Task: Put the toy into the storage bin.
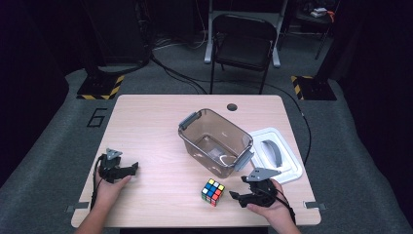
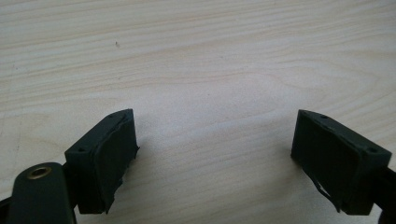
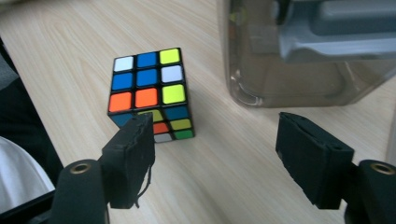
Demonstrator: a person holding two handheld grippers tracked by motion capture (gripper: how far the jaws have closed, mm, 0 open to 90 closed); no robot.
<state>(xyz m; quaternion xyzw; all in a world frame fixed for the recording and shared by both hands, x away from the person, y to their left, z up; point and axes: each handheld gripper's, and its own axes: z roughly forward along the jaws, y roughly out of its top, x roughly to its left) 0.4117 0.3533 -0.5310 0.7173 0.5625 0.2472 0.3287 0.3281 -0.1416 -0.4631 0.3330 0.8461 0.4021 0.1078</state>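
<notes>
A black "6" [image 1: 97, 118] marks the grey carpet beside the pale wooden table [image 1: 160, 122]; right gripper [image 3: 215, 154] gapes empty near the puzzle cube [image 3: 149, 93]; left gripper [image 2: 215, 154] open.

Clear brown bin [image 1: 215, 141] mid-table — white lid [image 1: 276, 155] just beside it; folding chair [image 1: 243, 46] beyond.

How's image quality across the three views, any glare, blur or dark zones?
High view: table evenly lit, floor around it falling to near black, whole frame soft. Right gripper view: puzzle cube sharp, clear bin slightly soft with faint reflections on its wall, right gripper pads dark against the wood. Left gripper view: wood grain crisp, left gripper casting soft shadows beside its pads, no glare.
</notes>
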